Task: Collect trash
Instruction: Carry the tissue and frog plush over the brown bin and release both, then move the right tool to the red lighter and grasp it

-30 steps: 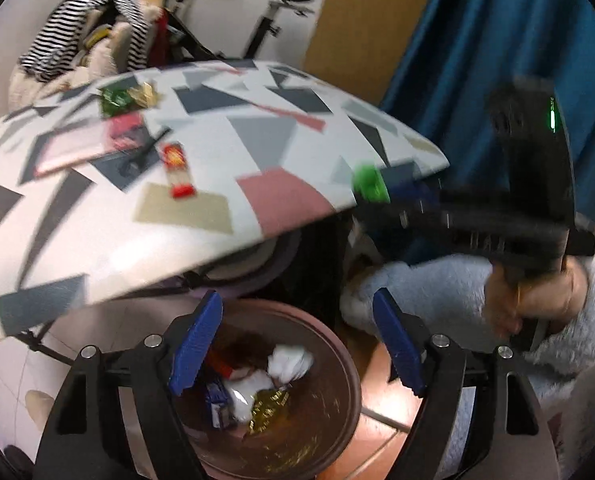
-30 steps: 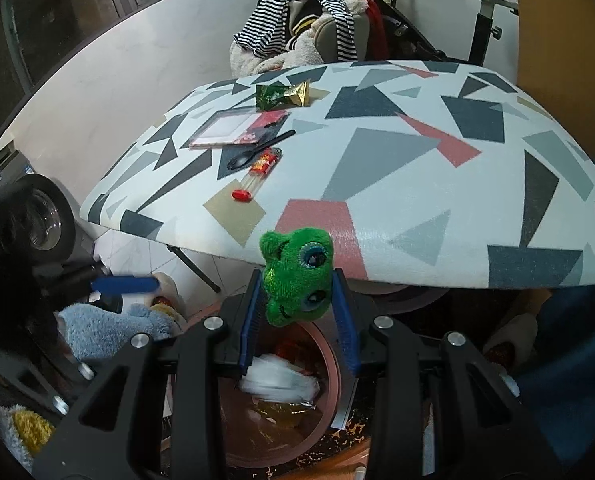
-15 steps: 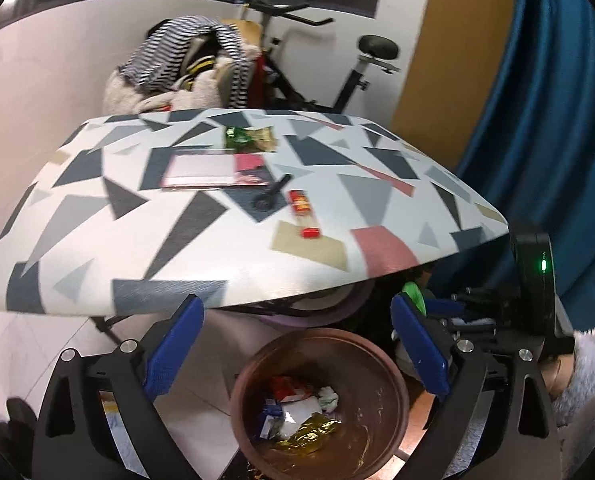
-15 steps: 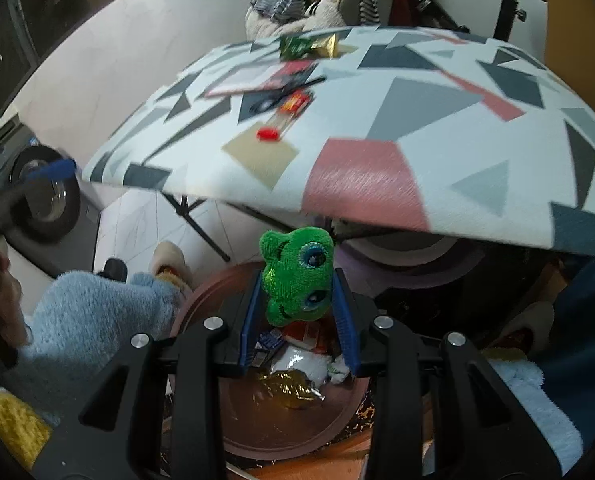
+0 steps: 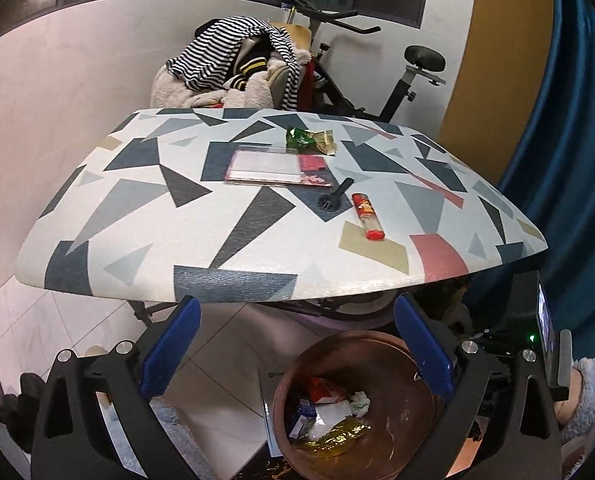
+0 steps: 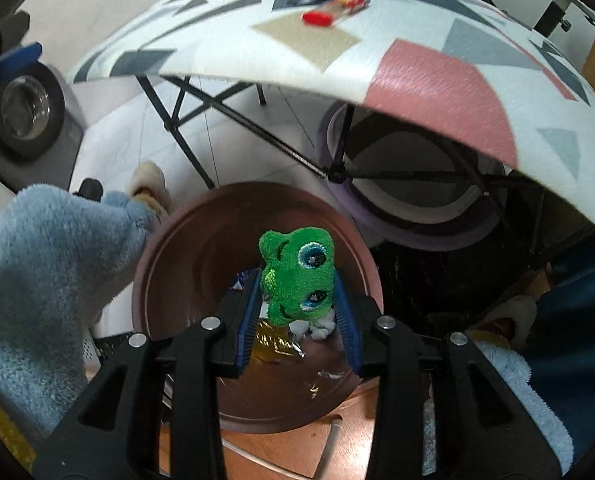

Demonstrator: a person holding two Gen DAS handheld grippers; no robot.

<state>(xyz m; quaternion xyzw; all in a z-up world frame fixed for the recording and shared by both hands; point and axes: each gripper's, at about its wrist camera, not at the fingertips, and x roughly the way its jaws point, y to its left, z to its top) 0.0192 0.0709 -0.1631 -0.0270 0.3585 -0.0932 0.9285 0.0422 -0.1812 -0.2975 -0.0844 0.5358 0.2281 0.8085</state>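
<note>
Being lowered over the brown bin (image 6: pixel 165 248), the right tongs (image 6: pixel 297 300) are clamped on a green plush frog (image 6: pixel 295 276), which is now hanging directly above the bin's mouth rather than level with the tabletop edge as it was a second ago. The blue pads are being pressed against both sides of the toy; no release is being made yet.

The left tongs (image 5: pixel 297 344) are being opened, their jaws standing wide apart with nothing between them. A second ago they were being held low over the bin; now they are being drawn back and raised, so the whole tabletop (image 5: pixel 129 240) is being framed.

Already lying in the bin: crumpled white tissue (image 5: pixel 359 400), a gold wrapper (image 5: pixel 333 434), and red and blue packets.

Still being left on the tabletop: a green-and-gold wrapper (image 5: pixel 309 140), a pink-edged card sleeve (image 5: pixel 277 168), a small black fork (image 5: pixel 334 196) and a red tube (image 5: pixel 367 212).

Judgement: the frog drop is being set up, and the emptied left tongs are being freed for the next pickup, probably the tube or fork nearest the edge. Several items are still waiting, so the task is only partly done.
</note>
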